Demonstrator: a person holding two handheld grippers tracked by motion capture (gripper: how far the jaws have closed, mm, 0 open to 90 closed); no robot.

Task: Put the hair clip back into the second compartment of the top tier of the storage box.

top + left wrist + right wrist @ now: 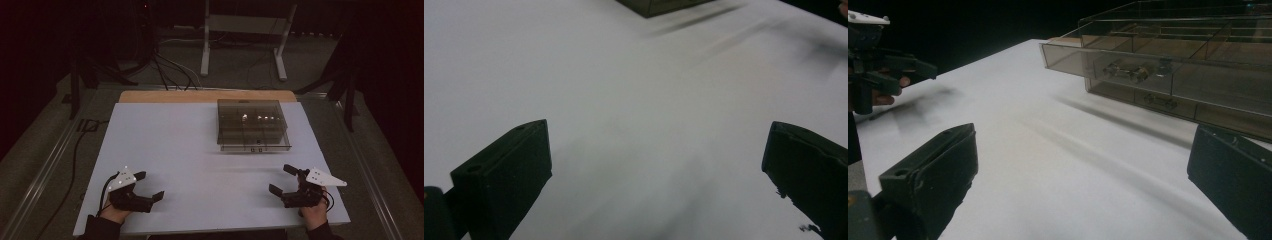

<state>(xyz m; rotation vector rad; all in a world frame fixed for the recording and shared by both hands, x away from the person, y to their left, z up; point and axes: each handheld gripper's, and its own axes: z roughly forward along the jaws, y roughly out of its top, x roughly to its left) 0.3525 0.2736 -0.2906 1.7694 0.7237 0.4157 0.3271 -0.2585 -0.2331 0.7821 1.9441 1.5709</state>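
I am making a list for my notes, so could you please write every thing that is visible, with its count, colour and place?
compartment box: one, clear smoky brown plastic, on the far right part of the table, closer to the right gripper; small shiny items sit inside, too small to name.
table: one, white top with a wooden strip along its far edge.
metal frame: one, pale grey, standing on the floor behind the table.
cables: several, black, on the floor behind the table and along its left side.
left gripper: one, black with a grey plate, near left corner, jaws apart, holding nothing.
right gripper: one, black with a grey plate, near right corner, jaws apart, holding nothing.
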